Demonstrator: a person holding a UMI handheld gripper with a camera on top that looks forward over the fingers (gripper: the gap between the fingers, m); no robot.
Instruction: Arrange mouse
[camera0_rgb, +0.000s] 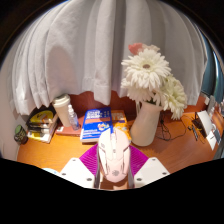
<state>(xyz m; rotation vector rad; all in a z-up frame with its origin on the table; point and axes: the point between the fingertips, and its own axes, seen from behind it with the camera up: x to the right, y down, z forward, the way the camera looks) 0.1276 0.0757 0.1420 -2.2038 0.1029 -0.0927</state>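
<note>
A white computer mouse (113, 153) sits between my gripper's (113, 162) two fingers, its nose pointing away from me. The magenta pads (91, 158) press against both of its sides, so the gripper is shut on it. The mouse is held above the orange-brown wooden desk (180, 152). Its rear end is hidden below the view's lower edge.
A white vase (146, 122) with large white and pink flowers (148, 68) stands just ahead to the right. A blue book (96, 123) lies ahead. A white cup (64, 110) and a yellow box (41, 124) stand at the left. A white curtain (90, 50) hangs behind.
</note>
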